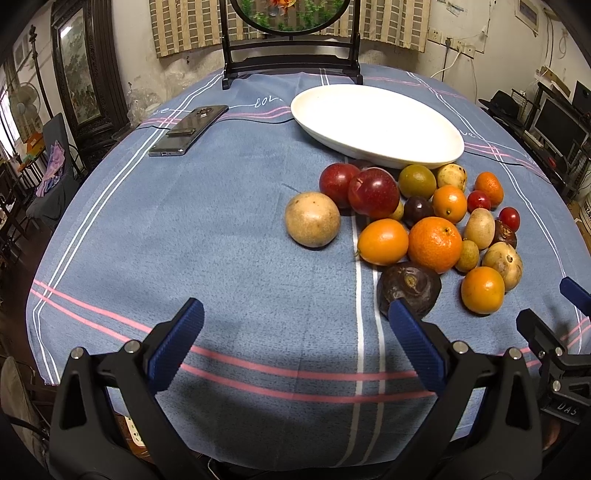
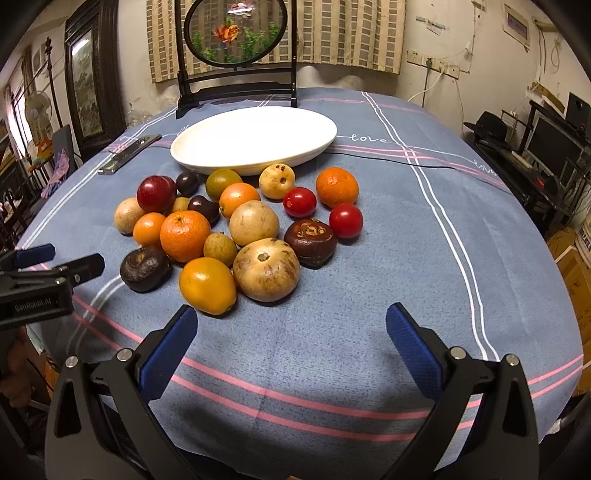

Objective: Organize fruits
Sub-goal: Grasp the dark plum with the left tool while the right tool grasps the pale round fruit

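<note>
Both tools, left (image 1: pixel 295 321) and right (image 2: pixel 291 325), gape wide and empty; fruits (image 2: pixel 236 221) ahead look round, smooth, likely slippery and bruisable, best gripped across the middle.

Room around me | checked curtain (image 2: pixel 332 33) behind | stained pale wall (image 2: pixel 461 44) | dark framed painting (image 1: pixel 79 62) left | monitors (image 1: pixel 557 122) right

Warm overhead light, fairly bright; white plate (image 2: pixel 255 138) nearly blown out. Soft shadows fall on the surface (image 2: pixel 369 266) beneath the jaws. Strong fisheye bending, dark vignetted corners; focus sharp.
</note>
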The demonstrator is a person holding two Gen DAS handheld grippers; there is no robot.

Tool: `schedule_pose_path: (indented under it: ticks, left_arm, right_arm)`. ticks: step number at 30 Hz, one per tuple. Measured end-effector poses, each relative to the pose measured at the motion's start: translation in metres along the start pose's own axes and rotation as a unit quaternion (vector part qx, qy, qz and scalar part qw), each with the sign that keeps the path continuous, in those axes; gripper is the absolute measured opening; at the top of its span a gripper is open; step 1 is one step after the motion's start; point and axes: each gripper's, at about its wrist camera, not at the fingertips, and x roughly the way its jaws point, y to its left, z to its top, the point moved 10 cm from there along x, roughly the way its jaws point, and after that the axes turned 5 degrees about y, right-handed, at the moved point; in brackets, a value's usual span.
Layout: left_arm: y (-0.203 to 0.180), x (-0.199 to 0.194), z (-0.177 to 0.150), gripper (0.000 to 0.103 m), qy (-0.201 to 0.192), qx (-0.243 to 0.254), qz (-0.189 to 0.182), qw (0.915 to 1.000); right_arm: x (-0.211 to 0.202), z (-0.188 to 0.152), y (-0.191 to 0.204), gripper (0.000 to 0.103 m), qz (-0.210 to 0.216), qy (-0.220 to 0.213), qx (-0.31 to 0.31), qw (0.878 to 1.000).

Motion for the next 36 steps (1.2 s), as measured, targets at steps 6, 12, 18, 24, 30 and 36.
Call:
schedule_pose_path:
  ticks: [6,12,18,24,30,36]
  left_arm:
    - [-0.004,0.005,0.000,0.101,-0.003,0.019,-0.005,0.9998]
    - [0.000,0.014,0.001,0.101,0.004,0.016,-0.011,0.9998]
    - [-0.013,0.014,0.002,0.101,-0.003,0.041,-0.036,0.9985]
    - [-0.042,0.014,0.002,0.101,-0.005,0.080,-0.057,0.9952]
    - [-0.064,0.033,-0.004,0.090,0.032,0.102,-0.065,0.9922]
    - [-0.087,0.031,-0.001,0.055,0.020,0.125,-0.086,0.9882]
  right_arm:
    - [0.005,0.000,0.008,0.099,0.011,0.004,-0.024,1.000]
    - [0.014,-0.002,0.027,0.083,0.051,0.025,-0.051,0.997]
    - [0.012,0.005,0.016,0.083,0.081,0.023,-0.029,0.996]
    - [0.005,0.012,0.000,0.083,0.093,0.006,-0.010,0.996]
    - [0.002,0.008,-0.013,0.083,0.102,-0.001,0.005,0.995]
    - [0.002,0.006,-0.028,0.087,0.097,0.000,0.022,0.995]
